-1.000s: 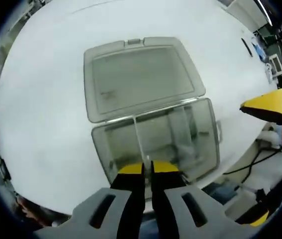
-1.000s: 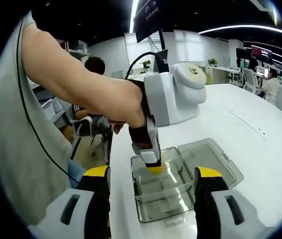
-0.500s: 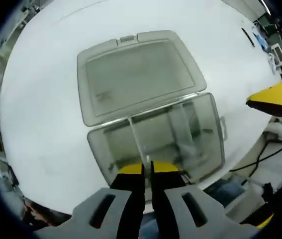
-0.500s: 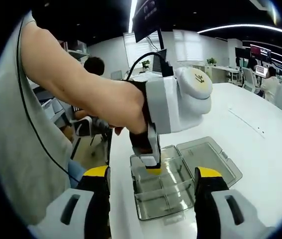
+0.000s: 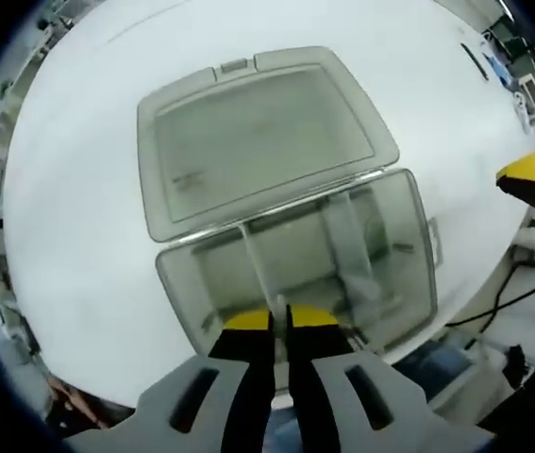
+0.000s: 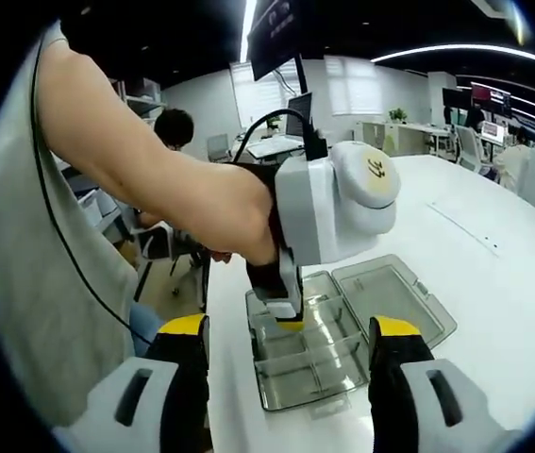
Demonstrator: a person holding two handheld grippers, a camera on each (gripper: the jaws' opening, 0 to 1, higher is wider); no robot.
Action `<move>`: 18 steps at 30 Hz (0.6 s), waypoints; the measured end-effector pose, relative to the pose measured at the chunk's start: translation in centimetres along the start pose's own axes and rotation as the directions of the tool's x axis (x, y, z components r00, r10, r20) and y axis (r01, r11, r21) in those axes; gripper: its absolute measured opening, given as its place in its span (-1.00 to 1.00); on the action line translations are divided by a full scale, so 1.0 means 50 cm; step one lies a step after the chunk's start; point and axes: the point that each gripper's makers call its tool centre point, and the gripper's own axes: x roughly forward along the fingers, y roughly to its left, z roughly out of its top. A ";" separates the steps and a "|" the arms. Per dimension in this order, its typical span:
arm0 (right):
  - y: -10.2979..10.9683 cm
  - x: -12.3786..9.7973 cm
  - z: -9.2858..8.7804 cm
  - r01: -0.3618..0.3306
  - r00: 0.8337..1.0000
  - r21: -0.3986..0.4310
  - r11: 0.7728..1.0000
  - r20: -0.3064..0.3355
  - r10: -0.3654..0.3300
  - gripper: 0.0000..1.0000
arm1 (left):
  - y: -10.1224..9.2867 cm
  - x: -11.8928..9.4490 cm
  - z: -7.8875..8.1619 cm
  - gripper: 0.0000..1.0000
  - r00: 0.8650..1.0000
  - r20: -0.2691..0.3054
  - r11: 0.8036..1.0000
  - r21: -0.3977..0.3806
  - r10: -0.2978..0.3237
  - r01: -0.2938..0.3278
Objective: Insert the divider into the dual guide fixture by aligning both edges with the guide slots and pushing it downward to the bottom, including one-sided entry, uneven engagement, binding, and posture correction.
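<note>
Both jaws of my left gripper [image 5: 279, 321] pinched the clear divider [image 5: 256, 269], standing in the box [image 5: 409, 236] at lower centre. My right gripper [image 6: 286, 344] hung open. I judged it mid-insertion; next, a level downward push.

Left tongs [image 6: 291, 319] reach down into the clear box [image 6: 309, 363]; right tongs [image 6: 291, 363] gape wide.

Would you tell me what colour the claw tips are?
Yellow, on the left claw and right claw; clearest in the right gripper view.
</note>
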 end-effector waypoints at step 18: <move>-0.001 0.002 0.008 -0.001 1.000 0.002 1.000 0.011 0.001 0.32 | 0.004 -0.003 0.002 -0.91 0.996 0.041 0.992 -0.091 -0.083 0.086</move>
